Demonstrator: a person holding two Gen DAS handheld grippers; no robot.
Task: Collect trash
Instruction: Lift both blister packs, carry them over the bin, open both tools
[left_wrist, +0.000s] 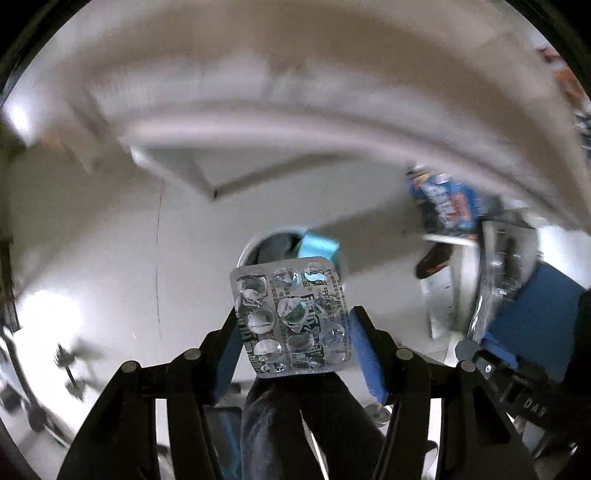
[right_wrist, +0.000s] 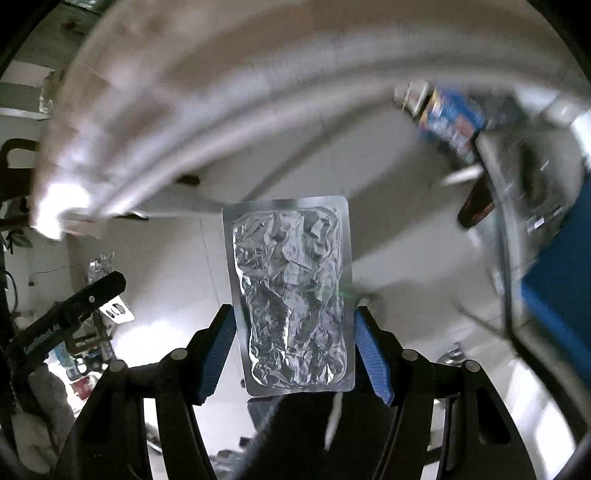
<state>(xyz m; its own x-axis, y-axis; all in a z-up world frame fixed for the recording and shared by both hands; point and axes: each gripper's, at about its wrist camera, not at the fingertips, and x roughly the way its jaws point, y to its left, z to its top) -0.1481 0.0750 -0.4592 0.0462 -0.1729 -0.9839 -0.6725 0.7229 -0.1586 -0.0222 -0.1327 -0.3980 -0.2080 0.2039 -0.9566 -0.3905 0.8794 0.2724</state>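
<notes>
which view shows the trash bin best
The left wrist view: the round bin sits on the floor just beyond the blister pack, with a blue item at its rim. The right wrist view doesn't show it.

Two blister packs (left_wrist: 291, 317) (right_wrist: 291, 295), two hand-held grippers (left_wrist: 293, 332) (right_wrist: 293, 332), one bin (left_wrist: 273, 247).

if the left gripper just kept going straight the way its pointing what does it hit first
Most likely the round bin on the floor: its opening shows just beyond the top edge of the empty pill blister pack clamped in the left gripper, with a blue box at its rim. Depth is blurred, so this is tentative.
</notes>
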